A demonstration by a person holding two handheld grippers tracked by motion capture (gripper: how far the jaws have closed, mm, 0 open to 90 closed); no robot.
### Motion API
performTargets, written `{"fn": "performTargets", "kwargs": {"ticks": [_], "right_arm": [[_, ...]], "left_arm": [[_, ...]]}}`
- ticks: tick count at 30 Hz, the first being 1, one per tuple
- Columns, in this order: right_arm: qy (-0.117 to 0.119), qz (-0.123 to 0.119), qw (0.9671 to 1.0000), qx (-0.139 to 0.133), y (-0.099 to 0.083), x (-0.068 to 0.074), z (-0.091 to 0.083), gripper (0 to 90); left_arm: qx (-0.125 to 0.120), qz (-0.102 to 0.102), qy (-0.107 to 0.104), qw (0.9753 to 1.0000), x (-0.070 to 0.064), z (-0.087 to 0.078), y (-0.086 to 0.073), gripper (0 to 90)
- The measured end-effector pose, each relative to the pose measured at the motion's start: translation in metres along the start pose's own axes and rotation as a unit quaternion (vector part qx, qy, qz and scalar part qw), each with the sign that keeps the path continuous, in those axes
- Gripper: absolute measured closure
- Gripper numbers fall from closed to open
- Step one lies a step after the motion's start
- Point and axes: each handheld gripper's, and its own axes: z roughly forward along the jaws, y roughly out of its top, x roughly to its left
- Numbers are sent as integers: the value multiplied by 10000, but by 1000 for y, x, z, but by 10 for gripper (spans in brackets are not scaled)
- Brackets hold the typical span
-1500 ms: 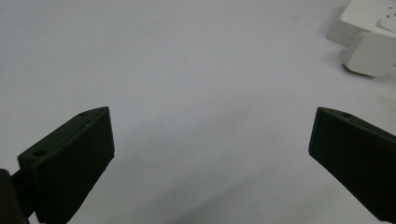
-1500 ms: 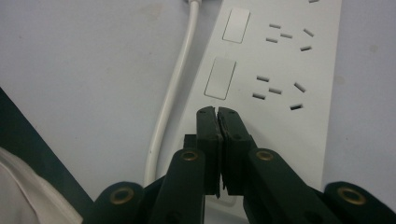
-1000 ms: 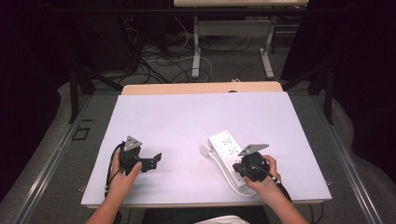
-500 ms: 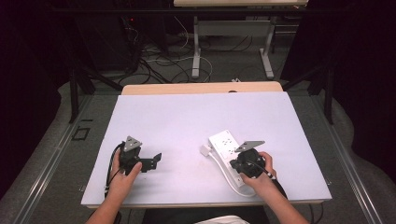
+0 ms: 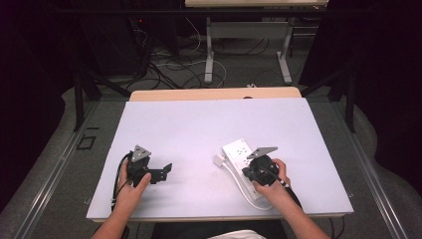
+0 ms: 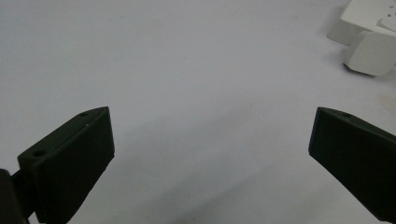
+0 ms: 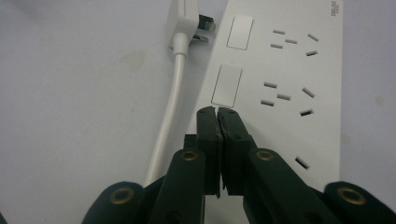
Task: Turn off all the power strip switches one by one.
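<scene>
- Right gripper (image 7: 218, 114): jaws pressed together with nothing between them; tips poised over the near end of the power strip (image 7: 280, 79), just short of its nearer rocker switch (image 7: 227, 86); against the view of a second ago, this gripper sits further in over the strip, its grey plate swung across the strip's top.
- Judgement: a closed tip suits a push on that switch, not a grasp; the press looks imminent.
- Ahead and to the left of the jaws: white plug (image 7: 183, 23) lying loose, prongs towards the strip's edge, not inserted; its cable (image 7: 169, 107) running back beside the gripper.
- Left gripper (image 6: 210, 154): jaws spread wide, empty, unmoved; resting over the bare table (image 6: 177, 60), well apart from the strip.
</scene>
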Motion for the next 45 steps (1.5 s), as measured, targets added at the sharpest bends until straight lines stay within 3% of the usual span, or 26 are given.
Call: {"fn": "performTargets", "kwargs": {"ticks": [4, 6, 7, 35, 37, 45], "right_arm": [[10, -14, 10000, 85, 2, 0, 2, 886], [-16, 21, 10000, -8, 2, 1, 4, 886], [7, -10, 10000, 96, 3, 0, 3, 887], [142, 104, 9998, -33, 2, -3, 6, 900], [132, 126, 9998, 91, 2, -4, 6, 900], [89, 169, 9998, -42, 1, -2, 7, 900]], "left_arm": [[11, 13, 0, 10000, 0, 0, 0, 0], [-1, 1, -7, 10000, 0, 0, 0, 0], [1, 2, -3, 10000, 0, 0, 0, 0], [1, 21, 1, 10000, -1, 0, 0, 0], [19, 24, -10, 10000, -1, 0, 0, 0], [15, 12, 4, 10000, -1, 0, 0, 0]]}}
